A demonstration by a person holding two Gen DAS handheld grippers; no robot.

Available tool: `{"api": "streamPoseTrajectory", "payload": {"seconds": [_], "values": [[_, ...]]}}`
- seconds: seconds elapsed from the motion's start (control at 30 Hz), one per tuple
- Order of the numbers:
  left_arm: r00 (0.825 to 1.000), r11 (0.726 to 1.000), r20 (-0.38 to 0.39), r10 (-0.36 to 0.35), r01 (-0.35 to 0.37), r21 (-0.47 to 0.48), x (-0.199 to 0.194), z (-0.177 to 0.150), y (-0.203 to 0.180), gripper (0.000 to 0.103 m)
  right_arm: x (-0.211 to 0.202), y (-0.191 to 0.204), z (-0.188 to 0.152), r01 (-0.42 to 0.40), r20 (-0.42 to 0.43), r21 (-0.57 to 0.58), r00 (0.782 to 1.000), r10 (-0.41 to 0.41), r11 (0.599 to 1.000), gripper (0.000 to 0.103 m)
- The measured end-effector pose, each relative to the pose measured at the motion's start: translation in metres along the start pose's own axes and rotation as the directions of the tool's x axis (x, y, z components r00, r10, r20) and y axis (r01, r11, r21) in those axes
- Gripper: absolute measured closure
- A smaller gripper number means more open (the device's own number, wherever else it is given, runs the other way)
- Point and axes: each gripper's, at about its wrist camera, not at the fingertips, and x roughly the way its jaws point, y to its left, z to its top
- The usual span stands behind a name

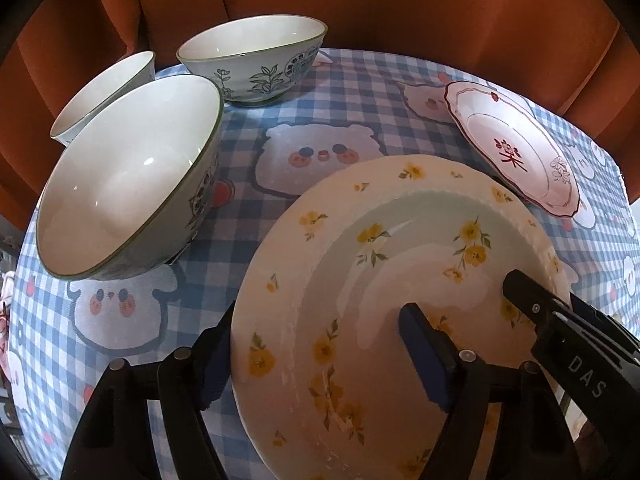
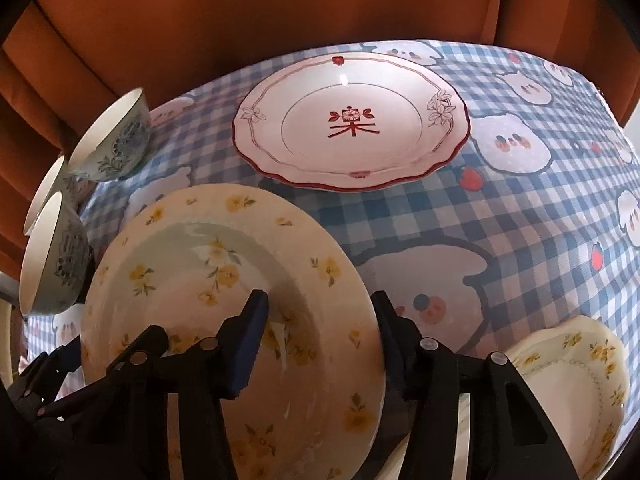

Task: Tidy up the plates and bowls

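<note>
The yellow-flowered plate (image 1: 400, 280) lies near the front of the tabletop (image 1: 320, 92), which is covered by a blue checked cloth printed with cartoon faces. Both grippers straddle its rim from opposite sides. In the left wrist view the left gripper (image 1: 316, 356) has one finger outside the near-left rim and the other over the plate's well. In the right wrist view the right gripper (image 2: 316, 320) has one finger over the well and the other outside the right rim. Both sets of jaws stand parted around the rim; whether any pad already presses on the porcelain cannot be told, so neither reads as a firm grasp.

Beyond the plate, a red-trimmed plate (image 2: 350, 122) with a red character at its centre sits toward the far edge. Three bowls with green-blue leaf patterns stand to the left: a near bowl (image 1: 132, 176), a far bowl (image 1: 252, 56) and a third bowl (image 1: 104, 96) partly hidden behind the near one. A smaller yellow-flowered dish (image 2: 572, 384) shows at the lower right of the right wrist view.

Likely step: closing on the rim to lift the plate. Risks, as judged: glazed rims are slippery, so uneven closure of the two grippers could tilt or drop the plate; a leftward swing could strike the near bowl, which stands close beside it.
</note>
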Motion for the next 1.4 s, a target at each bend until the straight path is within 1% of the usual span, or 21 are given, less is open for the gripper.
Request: {"api": "streamPoseTrajectory", "payload": {"seconds": [0.1, 0.17, 0.3, 0.6, 0.9, 0.97, 1.03, 1.1, 1.2, 1.3, 1.4], "values": [[1.000, 1.000, -0.004, 0.000, 0.000, 0.009, 0.000, 0.001, 0.001, 0.025, -0.001, 0.002, -0.001, 0.009, -0.008, -0.009, 1.000, -0.009, 1.000, 0.047], [1.000, 1.000, -0.008, 0.012, -0.011, 0.011, -0.002, -0.001, 0.004, 0.025, -0.001, 0.004, -0.002, 0.011, -0.018, -0.009, 1.000, -0.011, 1.000, 0.047], [0.999, 1.000, -0.017, 0.031, -0.031, 0.007, -0.011, -0.011, 0.017, 0.025, -0.005, 0.015, -0.013, 0.007, -0.039, -0.026, 0.999, -0.008, 1.000, 0.047], [0.998, 0.998, -0.040, 0.055, -0.054, 0.013, -0.032, -0.049, 0.043, 0.024, -0.022, 0.043, -0.058, -0.006, -0.083, -0.066, 0.997, 0.001, 0.998, 0.047], [0.996, 0.997, -0.052, 0.071, -0.069, 0.047, -0.049, -0.083, 0.056, 0.025, -0.038, 0.057, -0.096, -0.010, -0.121, -0.067, 0.993, 0.002, 0.998, 0.047], [0.996, 0.995, -0.046, 0.082, -0.079, 0.063, -0.051, -0.086, 0.054, 0.024, -0.039, 0.058, -0.098, -0.011, -0.123, -0.070, 0.992, 0.002, 0.998, 0.047], [0.995, 0.994, -0.043, 0.092, -0.090, 0.060, -0.053, -0.089, 0.054, 0.025, -0.038, 0.059, -0.097, -0.011, -0.127, -0.070, 0.992, 0.002, 0.998, 0.044], [0.995, 0.994, -0.039, 0.096, -0.094, 0.058, -0.054, -0.089, 0.054, 0.025, -0.037, 0.061, -0.095, -0.001, -0.121, -0.077, 0.993, -0.009, 0.997, 0.045], [0.995, 0.995, -0.040, 0.091, -0.089, 0.047, -0.052, -0.086, 0.053, 0.025, -0.038, 0.065, -0.091, 0.026, -0.089, -0.122, 0.995, -0.037, 0.992, 0.045], [0.996, 0.997, -0.052, 0.072, -0.071, 0.028, -0.048, -0.080, 0.057, 0.025, -0.035, 0.066, -0.086, 0.015, -0.095, -0.131, 0.995, -0.028, 0.991, 0.045], [0.996, 0.997, -0.056, 0.074, -0.073, 0.032, -0.049, -0.078, 0.056, 0.026, -0.034, 0.067, -0.083, 0.021, -0.107, -0.138, 0.994, -0.036, 0.990, 0.045]]}}
